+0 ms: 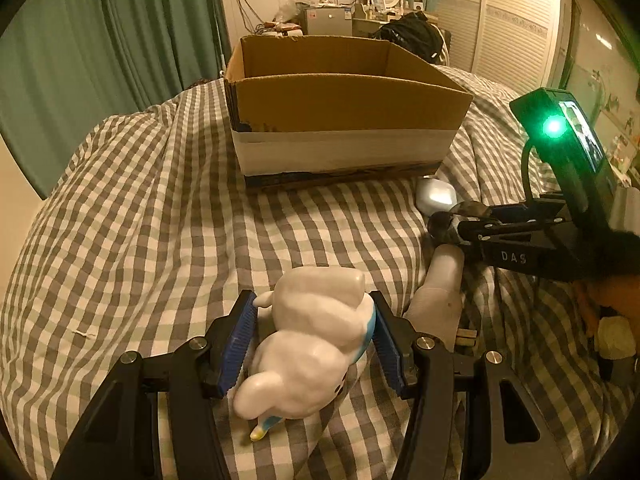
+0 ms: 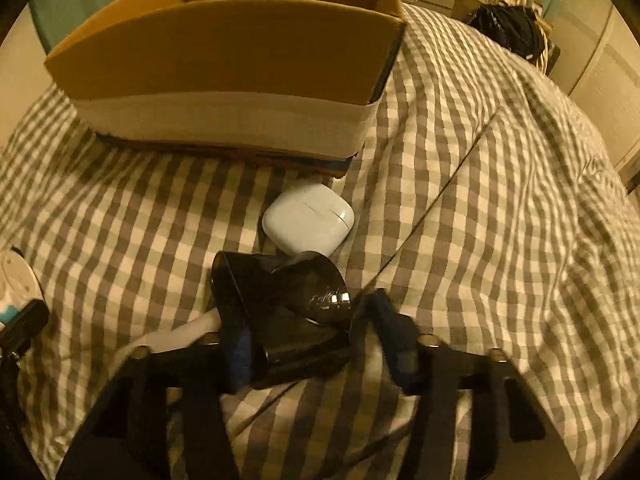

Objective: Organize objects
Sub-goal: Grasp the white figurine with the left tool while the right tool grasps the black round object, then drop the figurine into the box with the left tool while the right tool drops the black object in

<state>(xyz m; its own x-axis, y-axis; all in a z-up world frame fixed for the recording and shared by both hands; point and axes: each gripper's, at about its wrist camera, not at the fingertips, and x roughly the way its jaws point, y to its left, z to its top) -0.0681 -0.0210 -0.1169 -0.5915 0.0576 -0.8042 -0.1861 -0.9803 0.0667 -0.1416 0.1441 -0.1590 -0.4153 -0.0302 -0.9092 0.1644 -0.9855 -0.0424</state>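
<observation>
A white rabbit-like figurine [image 1: 316, 340] with a blue scarf lies on the checked bedcover between the blue pads of my left gripper [image 1: 316, 344]; the pads stand beside it, with a small gap on the left side. My right gripper [image 2: 308, 340] is around a dark sunglasses-like object [image 2: 288, 304], its jaws wide; in the left wrist view it [image 1: 456, 226] comes in from the right. A white earbud case [image 2: 308, 220] lies just beyond it, also in the left wrist view [image 1: 436, 198]. An open cardboard box [image 1: 344, 100] stands behind [image 2: 224, 64].
A white bottle [image 1: 440, 292] lies under the right gripper. The checked bedcover [image 1: 140, 220] is rumpled. A dark bag [image 1: 408, 36] sits beyond the box. Green curtains hang at the left. A thin cable [image 2: 440, 208] crosses the cover.
</observation>
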